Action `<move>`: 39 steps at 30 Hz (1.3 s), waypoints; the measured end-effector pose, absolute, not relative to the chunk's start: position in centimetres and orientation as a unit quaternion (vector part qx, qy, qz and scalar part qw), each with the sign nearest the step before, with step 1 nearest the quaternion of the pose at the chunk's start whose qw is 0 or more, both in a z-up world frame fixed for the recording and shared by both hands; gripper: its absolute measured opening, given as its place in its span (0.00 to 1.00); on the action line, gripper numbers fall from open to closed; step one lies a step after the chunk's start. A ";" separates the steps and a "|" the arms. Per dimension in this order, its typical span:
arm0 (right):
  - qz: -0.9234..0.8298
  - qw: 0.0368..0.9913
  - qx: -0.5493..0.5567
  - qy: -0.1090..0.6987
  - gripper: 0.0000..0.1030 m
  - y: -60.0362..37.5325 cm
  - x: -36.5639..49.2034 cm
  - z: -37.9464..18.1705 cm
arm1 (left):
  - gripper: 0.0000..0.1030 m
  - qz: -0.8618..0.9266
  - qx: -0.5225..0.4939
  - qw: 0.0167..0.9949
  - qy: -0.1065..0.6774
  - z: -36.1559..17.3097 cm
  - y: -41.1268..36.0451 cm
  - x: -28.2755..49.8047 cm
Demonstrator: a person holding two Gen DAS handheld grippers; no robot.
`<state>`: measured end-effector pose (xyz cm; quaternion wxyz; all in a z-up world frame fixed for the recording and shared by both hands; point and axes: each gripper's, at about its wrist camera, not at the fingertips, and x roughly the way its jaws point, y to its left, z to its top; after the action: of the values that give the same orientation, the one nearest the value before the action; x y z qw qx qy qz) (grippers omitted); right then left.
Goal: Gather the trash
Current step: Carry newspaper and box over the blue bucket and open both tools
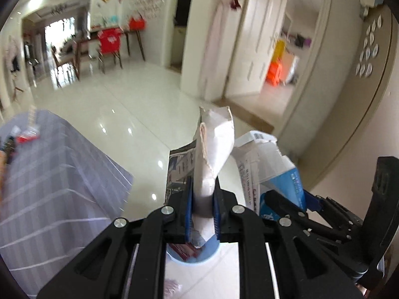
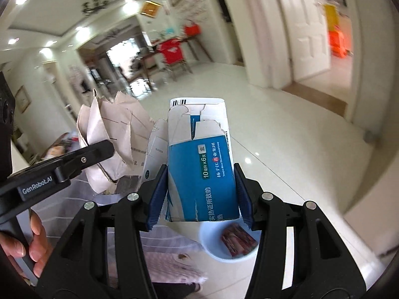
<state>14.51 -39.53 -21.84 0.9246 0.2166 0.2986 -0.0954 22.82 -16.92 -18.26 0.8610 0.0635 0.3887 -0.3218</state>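
Observation:
My left gripper (image 1: 202, 199) is shut on a crumpled whitish paper scrap (image 1: 214, 144), held upright over a light blue bin (image 1: 194, 258) on the floor. My right gripper (image 2: 200, 194) is shut on a torn blue-and-white medicine box (image 2: 199, 164), held above the same blue bin (image 2: 212, 244), which holds a reddish wrapper (image 2: 237, 240). The box also shows right of the paper in the left wrist view (image 1: 274, 169). The left gripper and its paper (image 2: 112, 129) show at the left of the right wrist view.
A table with a grey striped cloth (image 1: 49, 174) lies at the left, with small items at its far edge (image 1: 25, 134). Glossy white floor tiles (image 1: 139, 104) stretch ahead. A white door (image 2: 306, 32) and doorway stand at the right; dining chairs (image 1: 109, 44) stand far back.

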 end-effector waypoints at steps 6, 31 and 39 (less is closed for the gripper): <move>-0.130 0.911 0.239 0.311 0.49 -41.6 13.6 -24.5 | 0.29 -0.349 0.069 0.831 0.427 -23.1 -20.4 24.3; -0.101 0.905 0.242 0.334 0.49 -40.3 16.8 -26.9 | 0.71 -0.247 0.117 0.866 0.419 -23.7 -19.0 25.7; -0.110 0.902 0.251 0.334 0.87 -40.9 18.2 -27.5 | 0.75 -0.212 0.116 0.886 0.397 -22.0 -17.7 25.9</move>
<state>18.23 -40.89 -27.49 0.9018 0.2509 0.3341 -0.1105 25.86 -17.68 -22.01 0.8857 0.1160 0.3966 -0.2116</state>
